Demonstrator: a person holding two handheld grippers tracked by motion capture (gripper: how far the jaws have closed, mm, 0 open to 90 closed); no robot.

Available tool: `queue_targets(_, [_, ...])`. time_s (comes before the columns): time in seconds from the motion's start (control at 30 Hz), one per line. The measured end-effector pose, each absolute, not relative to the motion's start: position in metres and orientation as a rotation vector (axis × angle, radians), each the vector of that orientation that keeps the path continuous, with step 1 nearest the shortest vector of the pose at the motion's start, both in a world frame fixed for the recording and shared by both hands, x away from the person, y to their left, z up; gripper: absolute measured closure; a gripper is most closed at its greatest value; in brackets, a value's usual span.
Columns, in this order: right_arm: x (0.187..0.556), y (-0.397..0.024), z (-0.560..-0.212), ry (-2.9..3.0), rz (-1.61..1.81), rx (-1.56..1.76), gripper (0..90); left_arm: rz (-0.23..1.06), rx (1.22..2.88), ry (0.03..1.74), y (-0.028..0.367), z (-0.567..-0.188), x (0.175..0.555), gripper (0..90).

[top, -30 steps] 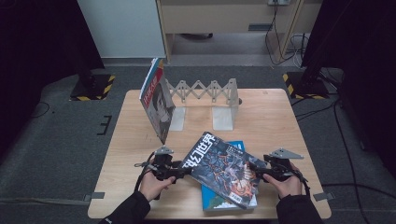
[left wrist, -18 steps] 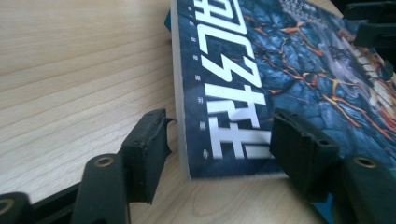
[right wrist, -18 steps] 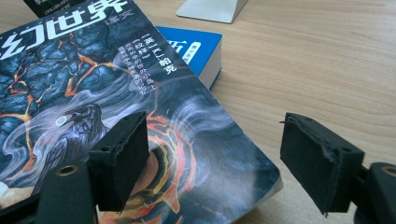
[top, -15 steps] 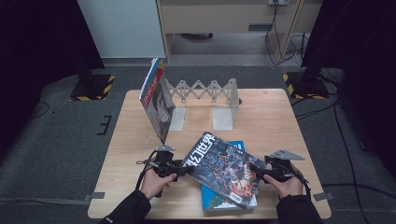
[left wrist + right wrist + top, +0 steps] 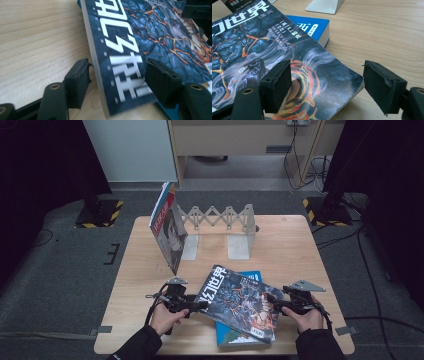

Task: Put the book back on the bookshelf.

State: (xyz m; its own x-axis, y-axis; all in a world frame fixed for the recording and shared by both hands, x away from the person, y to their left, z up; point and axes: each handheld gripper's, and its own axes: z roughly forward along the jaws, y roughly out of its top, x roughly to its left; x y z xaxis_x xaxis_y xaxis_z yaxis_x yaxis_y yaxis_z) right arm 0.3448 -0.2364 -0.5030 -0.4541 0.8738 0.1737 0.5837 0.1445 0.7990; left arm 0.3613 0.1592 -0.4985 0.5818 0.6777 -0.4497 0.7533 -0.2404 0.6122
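A magazine [image 5: 240, 302] lies near the front edge of the surface [image 5: 300, 250], on top of a book [image 5: 250, 279]. The left tool [image 5: 200, 306] is at its left end, the right tool [image 5: 272, 301] at its right end. A rack [image 5: 220, 220] stands near the back edge, with 1 more magazine [image 5: 167, 232] leaning at its left end.

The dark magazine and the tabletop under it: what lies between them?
A blue book lies between the dark magazine and the wooden table. The high view and the right gripper view both show it.
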Motion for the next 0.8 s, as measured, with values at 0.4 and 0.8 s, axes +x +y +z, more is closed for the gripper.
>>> queue_targets(0.4, [0.345, -0.237, -0.505, 2.09, 1.236, 1.432, 23.5, -0.29, 1.909, 1.166, 0.158, -0.511, 0.372, 30.1])
queue_targets(0.8, [0.346, -0.238, -0.505, 2.09, 1.235, 1.423, 23.5, -0.372, 1.876, 1.17, 0.162, -0.509, 0.367, 41.1])
